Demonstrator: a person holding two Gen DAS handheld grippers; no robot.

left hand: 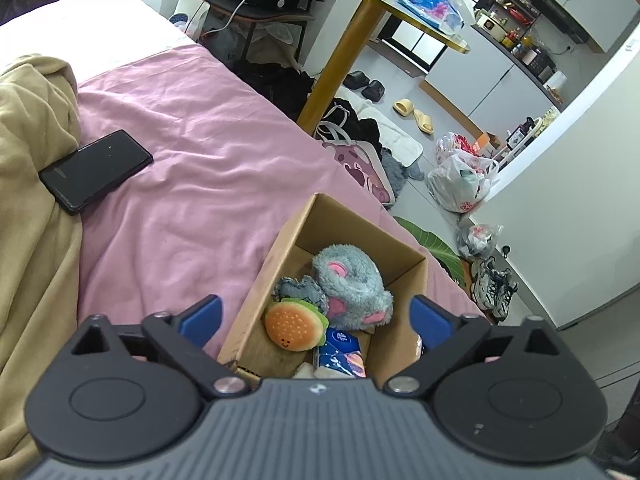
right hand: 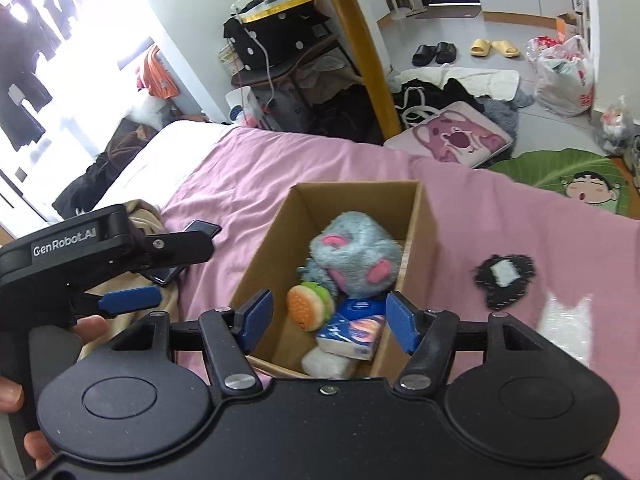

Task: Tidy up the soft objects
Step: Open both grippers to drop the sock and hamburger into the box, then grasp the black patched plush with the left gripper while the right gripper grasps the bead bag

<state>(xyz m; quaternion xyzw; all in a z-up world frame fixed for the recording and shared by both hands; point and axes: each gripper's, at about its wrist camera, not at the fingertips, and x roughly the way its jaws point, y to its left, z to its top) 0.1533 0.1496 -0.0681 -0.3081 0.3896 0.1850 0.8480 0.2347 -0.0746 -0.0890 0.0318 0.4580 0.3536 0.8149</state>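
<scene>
A cardboard box (left hand: 262,276) (right hand: 264,264) sits on the pink bedsheet. Inside lie a grey plush with pink ears (left hand: 352,284) (right hand: 356,256), a burger plush (left hand: 294,326) (right hand: 310,306), a small denim-like grey piece (left hand: 300,288), a blue tissue pack (left hand: 340,354) (right hand: 352,332) and a white soft item (right hand: 326,362). My left gripper (left hand: 316,320) hovers open over the box, empty. My right gripper (right hand: 328,320) is also open above the box's near end, holding nothing. The left gripper (right hand: 132,276) shows at the left of the right wrist view, held by a hand.
A black phone (left hand: 96,170) lies on the sheet by a tan blanket (left hand: 32,160). On the sheet right of the box rest a black fuzzy patch (right hand: 504,276) and a white blurred item (right hand: 568,320). A yellow-legged table (left hand: 340,56), bags and shoes crowd the floor beyond the bed edge.
</scene>
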